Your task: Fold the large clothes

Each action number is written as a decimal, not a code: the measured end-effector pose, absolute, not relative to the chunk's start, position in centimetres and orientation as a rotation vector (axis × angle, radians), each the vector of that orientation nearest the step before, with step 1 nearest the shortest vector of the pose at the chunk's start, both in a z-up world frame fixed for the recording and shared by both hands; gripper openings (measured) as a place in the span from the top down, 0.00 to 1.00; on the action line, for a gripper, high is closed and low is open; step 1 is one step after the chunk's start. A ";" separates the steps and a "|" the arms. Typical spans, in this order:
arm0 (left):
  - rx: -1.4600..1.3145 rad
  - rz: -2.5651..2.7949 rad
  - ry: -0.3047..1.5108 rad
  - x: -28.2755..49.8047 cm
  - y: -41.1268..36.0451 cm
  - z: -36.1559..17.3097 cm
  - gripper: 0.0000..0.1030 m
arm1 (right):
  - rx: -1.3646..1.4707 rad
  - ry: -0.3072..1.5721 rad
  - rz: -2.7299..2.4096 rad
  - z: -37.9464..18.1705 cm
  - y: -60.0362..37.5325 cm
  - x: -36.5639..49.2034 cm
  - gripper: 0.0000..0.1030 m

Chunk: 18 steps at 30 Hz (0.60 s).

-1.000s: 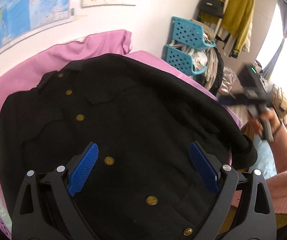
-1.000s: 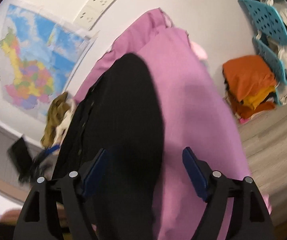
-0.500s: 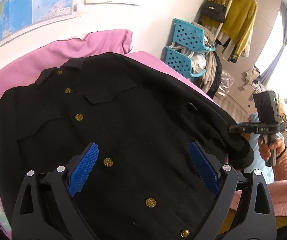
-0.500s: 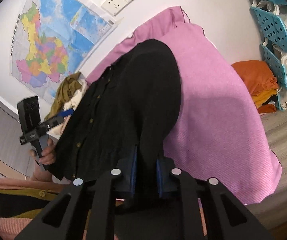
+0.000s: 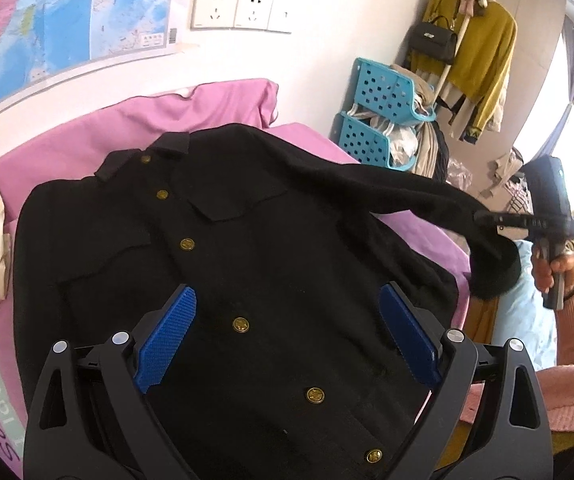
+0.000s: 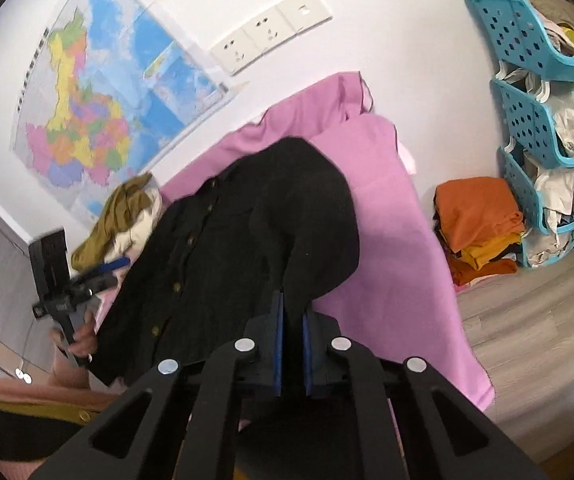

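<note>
A black jacket (image 5: 271, 248) with gold buttons lies front up on a pink bed (image 5: 87, 148). My left gripper (image 5: 287, 316) is open and empty, hovering above the jacket's lower front. My right gripper (image 6: 291, 312) is shut on the end of the jacket's sleeve (image 6: 319, 240) and holds it lifted off the bed. In the left wrist view the raised sleeve (image 5: 427, 204) stretches to the right gripper (image 5: 487, 218) at the right. In the right wrist view the left gripper (image 6: 119, 266) shows at the left, beside the jacket (image 6: 207, 256).
A pile of olive and cream clothes (image 6: 127, 212) lies at the jacket's far side. Blue stacked baskets (image 6: 535, 92) and folded orange clothes (image 6: 479, 216) stand on the floor beside the bed. A map (image 5: 47, 20) hangs on the wall.
My right gripper has shut on the sleeve end and lifted it off the bed. My left gripper stays open over the jacket, drawn slightly back.
</note>
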<state>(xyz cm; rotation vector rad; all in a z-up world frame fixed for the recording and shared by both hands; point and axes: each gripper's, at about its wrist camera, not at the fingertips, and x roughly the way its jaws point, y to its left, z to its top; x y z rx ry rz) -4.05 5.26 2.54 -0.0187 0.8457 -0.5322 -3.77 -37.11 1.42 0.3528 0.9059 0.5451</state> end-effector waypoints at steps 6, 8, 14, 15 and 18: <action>-0.026 -0.513 0.835 -3.7 6.3 2.8 0.10 | 0.393 0.871 0.530 4.1 -37.1 -1.2 0.93; -0.033 -0.507 0.829 -3.7 6.9 3.0 0.10 | 0.342 0.859 0.554 6.1 -35.6 -0.3 0.93; -0.056 -0.462 0.788 -3.6 9.5 4.1 0.09 | 0.086 0.857 0.663 12.3 -26.3 2.0 0.89; -0.058 -0.453 0.781 -3.7 9.9 4.3 0.09 | 0.049 0.860 0.688 12.8 -24.5 2.4 0.89; -0.078 -0.423 0.764 -3.7 11.8 4.6 0.09 | -0.058 0.903 0.787 12.6 -17.7 4.0 0.86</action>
